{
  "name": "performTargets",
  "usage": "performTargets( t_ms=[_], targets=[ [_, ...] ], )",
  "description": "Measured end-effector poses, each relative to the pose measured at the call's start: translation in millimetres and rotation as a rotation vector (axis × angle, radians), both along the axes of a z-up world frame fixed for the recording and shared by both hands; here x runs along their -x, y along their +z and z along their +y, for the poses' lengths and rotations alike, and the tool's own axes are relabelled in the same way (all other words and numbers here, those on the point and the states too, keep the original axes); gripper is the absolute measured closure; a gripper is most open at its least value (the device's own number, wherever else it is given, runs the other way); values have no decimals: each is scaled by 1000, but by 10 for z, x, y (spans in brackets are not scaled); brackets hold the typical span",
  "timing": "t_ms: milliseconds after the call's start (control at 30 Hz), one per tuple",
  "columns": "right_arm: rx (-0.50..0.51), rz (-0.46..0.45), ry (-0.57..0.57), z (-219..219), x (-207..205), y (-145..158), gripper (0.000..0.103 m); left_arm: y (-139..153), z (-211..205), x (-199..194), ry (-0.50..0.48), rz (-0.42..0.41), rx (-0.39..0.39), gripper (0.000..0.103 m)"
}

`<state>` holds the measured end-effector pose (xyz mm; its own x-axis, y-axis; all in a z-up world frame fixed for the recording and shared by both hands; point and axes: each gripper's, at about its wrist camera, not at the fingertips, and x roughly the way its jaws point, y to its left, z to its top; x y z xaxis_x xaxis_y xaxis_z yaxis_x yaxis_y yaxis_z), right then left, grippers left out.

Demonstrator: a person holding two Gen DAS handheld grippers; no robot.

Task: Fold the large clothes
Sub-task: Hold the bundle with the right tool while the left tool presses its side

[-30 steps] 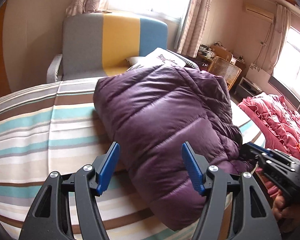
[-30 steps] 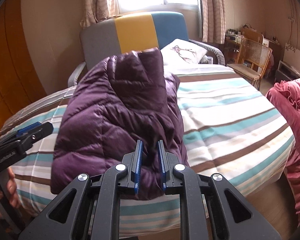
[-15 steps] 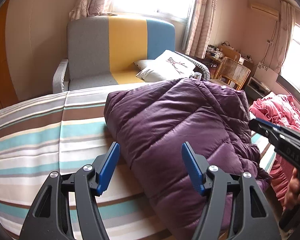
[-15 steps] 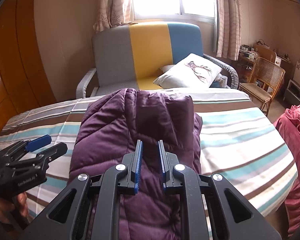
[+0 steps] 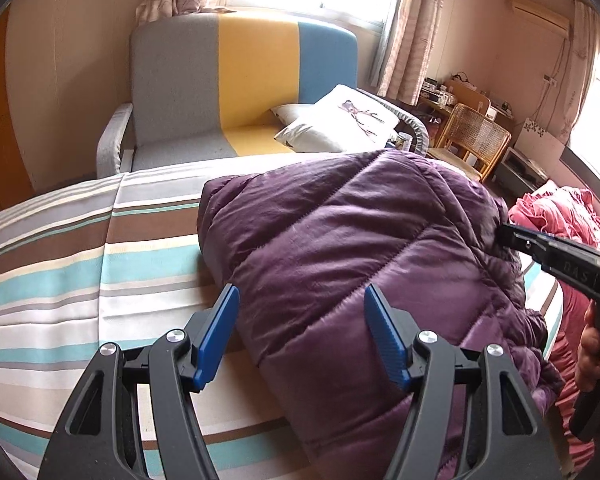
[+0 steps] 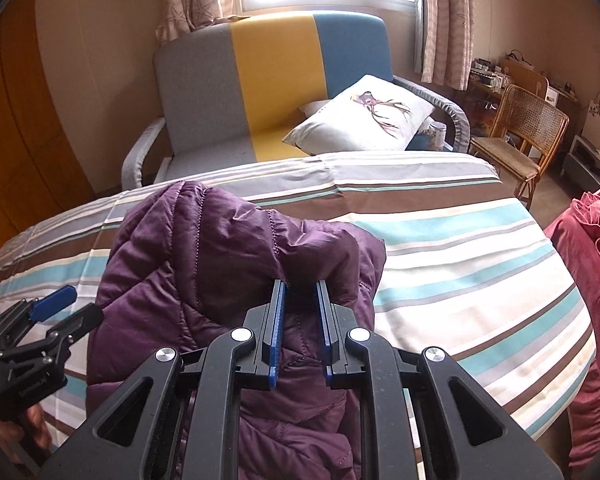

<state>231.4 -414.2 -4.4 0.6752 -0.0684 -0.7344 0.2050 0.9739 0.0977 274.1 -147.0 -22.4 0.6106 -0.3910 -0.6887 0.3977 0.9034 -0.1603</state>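
The right gripper (image 6: 300, 288) pinches a fold of the purple down jacket (image 5: 340, 248), lifting that edge above the striped bed (image 6: 460, 248). The left gripper (image 5: 298, 300) hangs with jaws spread and empty over the jacket's near part, which lies on the bed.

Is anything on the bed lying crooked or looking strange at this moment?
The purple down jacket lies slantwise across the striped bedcover, its near end hanging over the edge. The right gripper pinches one bunched fold; the left gripper is open and empty.
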Motion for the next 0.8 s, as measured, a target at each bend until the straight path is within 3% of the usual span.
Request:
performTargets(
  t_ms=[367,800],
  targets=[
    [75,128,6,-32,-142,-346,88,-111,-163,-48,-13,28,-28,40],
    [54,208,-19,-209,-215,-773,88,-250,-341,-76,-29,42,-57,39]
  ],
)
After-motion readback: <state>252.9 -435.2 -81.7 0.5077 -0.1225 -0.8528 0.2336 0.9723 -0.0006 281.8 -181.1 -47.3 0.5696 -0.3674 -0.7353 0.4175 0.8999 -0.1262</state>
